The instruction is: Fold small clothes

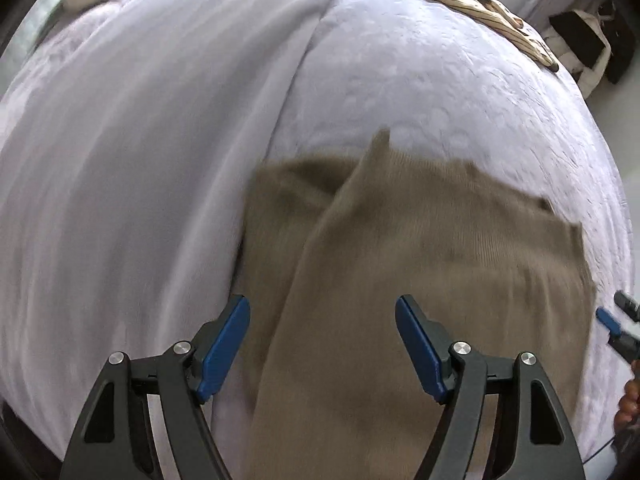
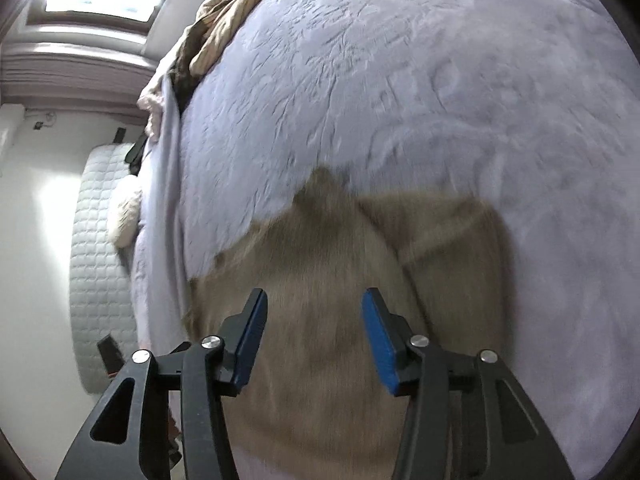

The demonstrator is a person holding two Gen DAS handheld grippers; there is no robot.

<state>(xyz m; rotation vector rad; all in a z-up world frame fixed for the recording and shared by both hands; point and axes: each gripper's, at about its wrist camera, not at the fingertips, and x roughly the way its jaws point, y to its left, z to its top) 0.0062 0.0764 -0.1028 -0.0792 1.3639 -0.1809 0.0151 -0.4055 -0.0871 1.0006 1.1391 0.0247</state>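
A tan knit garment (image 1: 400,248) lies partly folded on the pale lilac bedspread (image 1: 420,72), one flap laid diagonally over the rest. My left gripper (image 1: 322,336) is open and empty just above its near part. In the right wrist view the same garment (image 2: 328,280) fills the lower middle, and my right gripper (image 2: 314,328) is open and empty over it. The right gripper's blue tip also shows in the left wrist view (image 1: 610,322), at the garment's right edge. Both views are blurred by motion.
A heap of beige striped clothes (image 1: 472,4) lies at the far edge of the bed, also seen in the right wrist view (image 2: 224,20). A smooth white sheet (image 1: 140,140) covers the bed's left side. A quilted white mattress (image 2: 100,264) leans against the wall beside the bed.
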